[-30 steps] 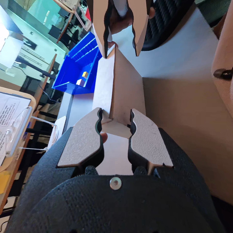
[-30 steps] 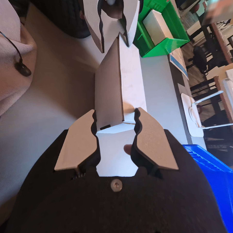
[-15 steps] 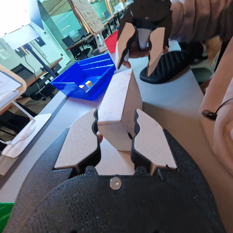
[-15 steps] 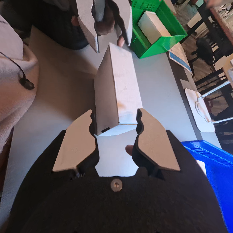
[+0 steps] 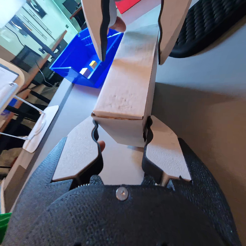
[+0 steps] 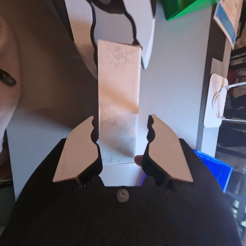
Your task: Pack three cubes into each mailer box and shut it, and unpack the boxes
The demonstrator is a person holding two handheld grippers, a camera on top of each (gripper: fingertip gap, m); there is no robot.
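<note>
A shut white mailer box (image 5: 126,79) lies lengthways between my two grippers with its broad face up; it also shows in the right wrist view (image 6: 118,93). My left gripper (image 5: 122,118) has its jaws wide, with both pads against the sides of the box's near end. My right gripper (image 6: 122,116) straddles the other end with its jaws open; a strip of table shows between the box and its right finger (image 6: 163,139). Each gripper shows at the far end of the other's view: the right (image 5: 131,61), the left (image 6: 119,72). Two cubes, one yellow (image 5: 92,63) and one pale (image 5: 84,71), lie in the blue bin (image 5: 74,62).
The grey table (image 5: 199,74) carries the blue bin at one end (image 6: 213,167) and a green bin (image 6: 183,8) at the other. A black mesh chair (image 5: 207,26) stands beyond. A white stand base (image 6: 214,99) sits on the table's edge. A person's sleeve (image 6: 8,106) is close.
The box has turned from standing on its narrow side to broad face up. Both grippers' jaws have spread wider around its ends, and the grippers have come closer together.
</note>
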